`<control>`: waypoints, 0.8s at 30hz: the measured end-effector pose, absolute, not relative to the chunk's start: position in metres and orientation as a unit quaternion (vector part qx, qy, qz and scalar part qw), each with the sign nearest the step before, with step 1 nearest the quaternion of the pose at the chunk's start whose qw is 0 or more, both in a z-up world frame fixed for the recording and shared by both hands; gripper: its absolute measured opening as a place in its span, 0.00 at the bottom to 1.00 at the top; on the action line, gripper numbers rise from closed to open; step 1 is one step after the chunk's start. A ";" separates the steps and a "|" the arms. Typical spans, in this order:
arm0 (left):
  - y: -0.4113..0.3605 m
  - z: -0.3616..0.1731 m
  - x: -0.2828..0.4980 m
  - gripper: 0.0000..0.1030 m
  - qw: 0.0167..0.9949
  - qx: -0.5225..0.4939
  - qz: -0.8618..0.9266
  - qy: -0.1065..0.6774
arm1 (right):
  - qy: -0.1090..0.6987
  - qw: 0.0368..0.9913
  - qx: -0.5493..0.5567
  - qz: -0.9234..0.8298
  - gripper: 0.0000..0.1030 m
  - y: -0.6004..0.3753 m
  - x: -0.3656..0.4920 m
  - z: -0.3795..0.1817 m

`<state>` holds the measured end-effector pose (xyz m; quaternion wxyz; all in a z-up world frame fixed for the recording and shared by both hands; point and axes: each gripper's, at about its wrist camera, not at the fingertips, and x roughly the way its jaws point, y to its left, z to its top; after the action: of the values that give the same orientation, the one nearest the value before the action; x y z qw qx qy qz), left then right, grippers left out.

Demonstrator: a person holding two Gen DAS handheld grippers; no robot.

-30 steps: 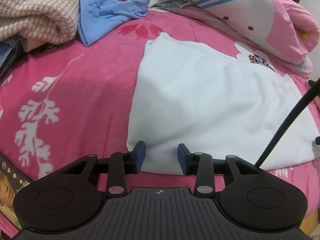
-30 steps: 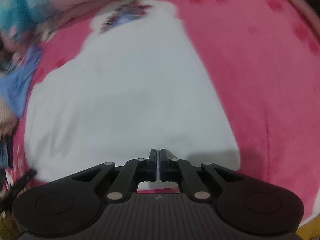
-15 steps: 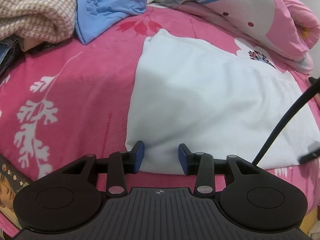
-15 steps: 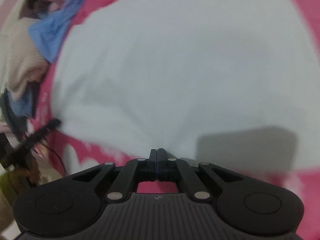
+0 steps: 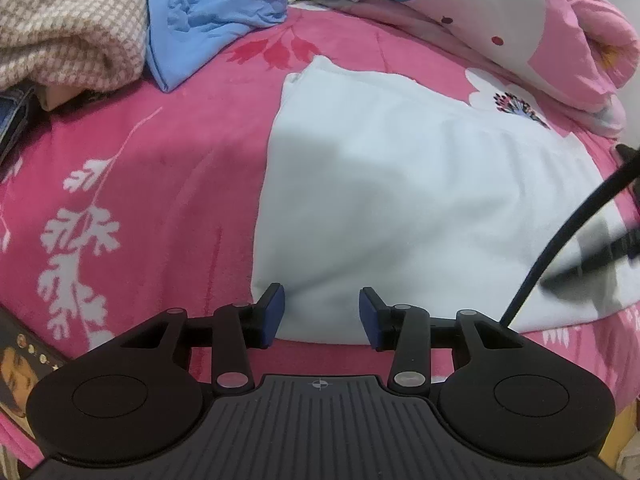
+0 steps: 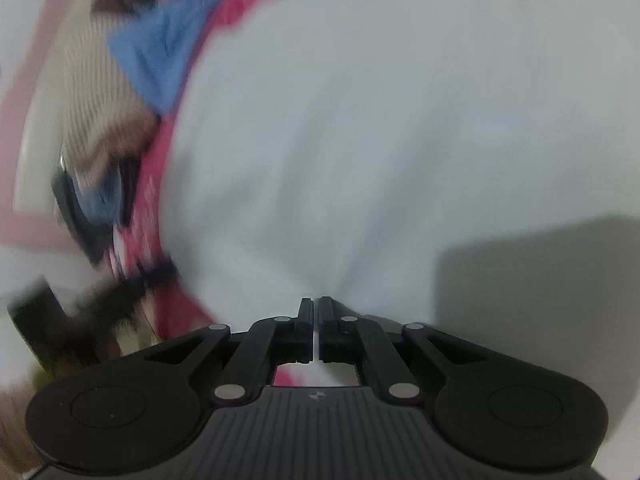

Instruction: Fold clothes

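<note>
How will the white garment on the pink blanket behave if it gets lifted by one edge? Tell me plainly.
Likely floppy: the white garment lies limp, following the pink blanket. Probably light, being thin cloth. It bunches toward the shut right tongs, so a lifted edge would probably drape and drag the rest rather than rise flat.

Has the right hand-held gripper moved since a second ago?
Yes. The right hand-held gripper swung left toward the blue garment and closed in on the white cloth.

White garment: plain, soft, lying flat on pink floral blanket. Left edge straight, far corner slightly bunched. Near hem at blanket's front edge. Right wrist view blurred; white cloth fills most of it.
</note>
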<state>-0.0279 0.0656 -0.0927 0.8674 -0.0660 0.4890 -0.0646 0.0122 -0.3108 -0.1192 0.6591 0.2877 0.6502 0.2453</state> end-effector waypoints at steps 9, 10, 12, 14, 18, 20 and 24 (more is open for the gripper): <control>0.057 -0.071 -0.024 0.40 0.875 -0.058 -0.118 0.465 | 0.619 0.684 0.287 0.258 0.02 -0.289 0.027 -0.086; 0.052 -0.072 -0.020 0.40 0.874 -0.057 -0.132 0.464 | 0.607 0.692 0.290 0.264 0.02 -0.282 0.041 -0.084; 0.041 -0.073 -0.008 0.40 0.871 -0.059 -0.161 0.461 | 0.600 0.695 0.300 0.259 0.02 -0.276 0.052 -0.089; 0.034 -0.074 0.006 0.40 0.870 -0.069 -0.188 0.450 | 0.594 0.698 0.310 0.254 0.01 -0.269 0.062 -0.094; 0.030 -0.085 0.038 0.35 0.867 -0.122 -0.194 0.443 | 0.596 0.699 0.326 0.225 0.02 -0.276 0.060 -0.104; 0.031 -0.093 0.056 0.34 0.865 -0.146 -0.187 0.442 | 0.607 0.696 0.328 0.199 0.02 -0.288 0.050 -0.107; 0.047 -0.102 0.081 0.33 0.875 -0.140 -0.146 0.440 | 0.617 0.694 0.340 0.153 0.02 -0.309 0.033 -0.113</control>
<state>0.0815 0.0466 -0.1023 0.8751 -0.1398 0.4398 -0.1458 0.0332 -0.3089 -0.1131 0.6935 0.3397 0.6166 0.1533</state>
